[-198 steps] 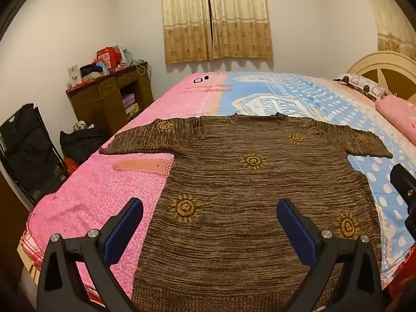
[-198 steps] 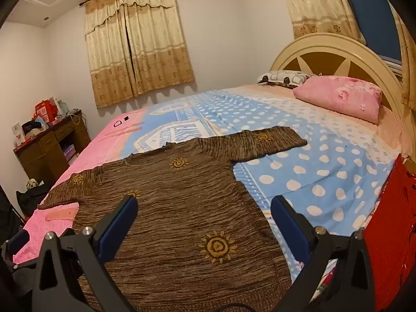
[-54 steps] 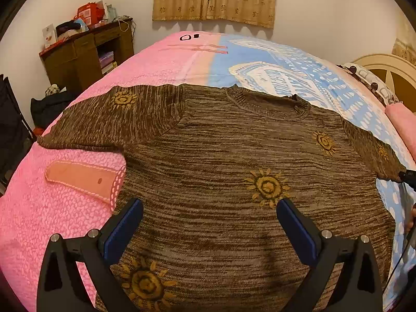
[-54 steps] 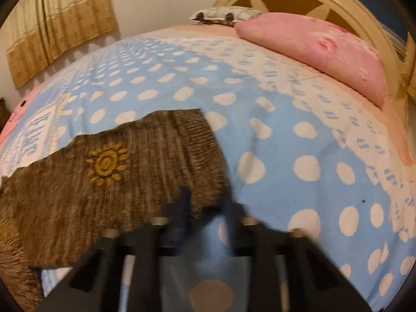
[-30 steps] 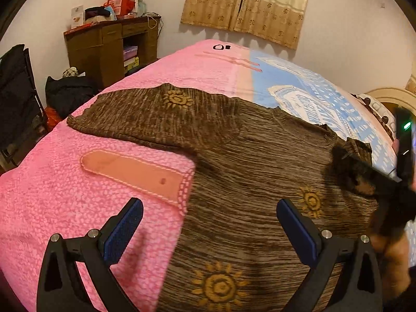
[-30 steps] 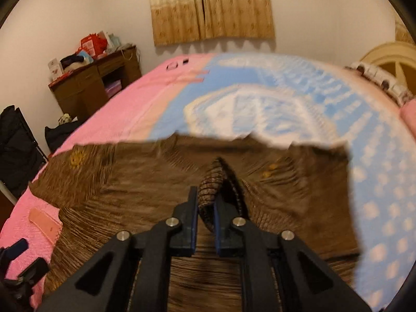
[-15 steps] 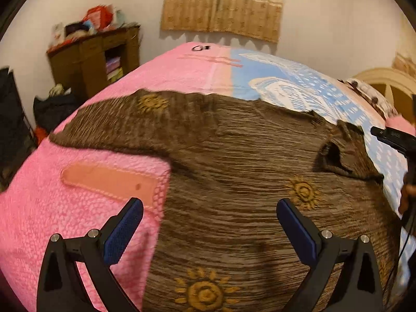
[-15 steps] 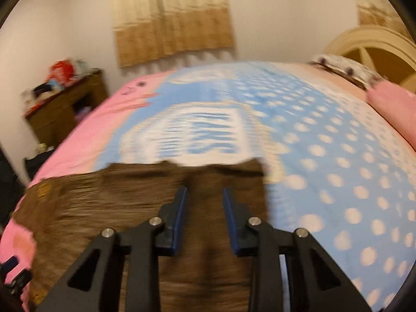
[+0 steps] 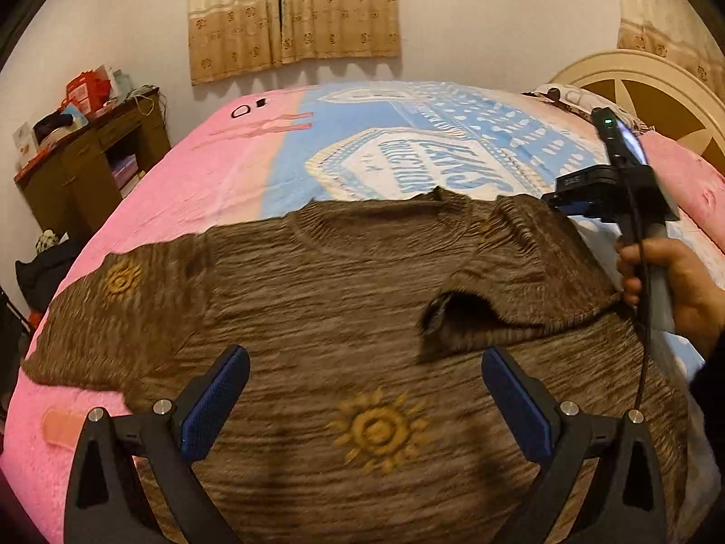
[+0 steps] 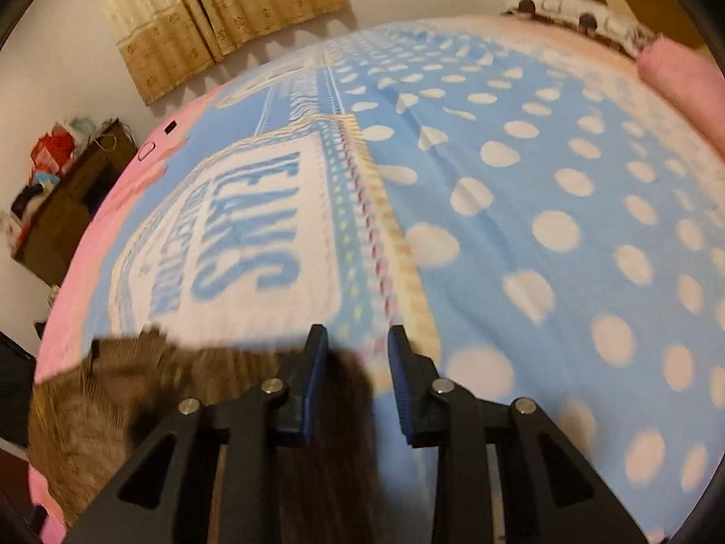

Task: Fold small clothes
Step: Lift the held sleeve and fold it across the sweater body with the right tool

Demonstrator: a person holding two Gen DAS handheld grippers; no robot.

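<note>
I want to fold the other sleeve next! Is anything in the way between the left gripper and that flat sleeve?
Nothing visible. The left gripper hangs open over the brown sweater, and only bare knit lies between it and the unfolded sleeve.

Brown knitted sweater (image 9: pixel 344 299) with yellow sun motifs, spread flat, front up, on the bedspread (image 9: pixel 253 167). Lies straight ahead of and beneath the left tool, hem nearest it, ribbed neckline farthest. One sun motif just beyond the tips, between the two fingers; another out on the sleeve ahead to the left, which lies stretched flat across the pink part of the cover. Other sleeve, ahead to the right, folded inward over the chest, cuff opening gaping toward the middle, fabric slightly bunched. From the right tool, shoulder edge (image 10: pixel 149 376) blurred, below and left of the fingers, on blue dotted cover.
</note>
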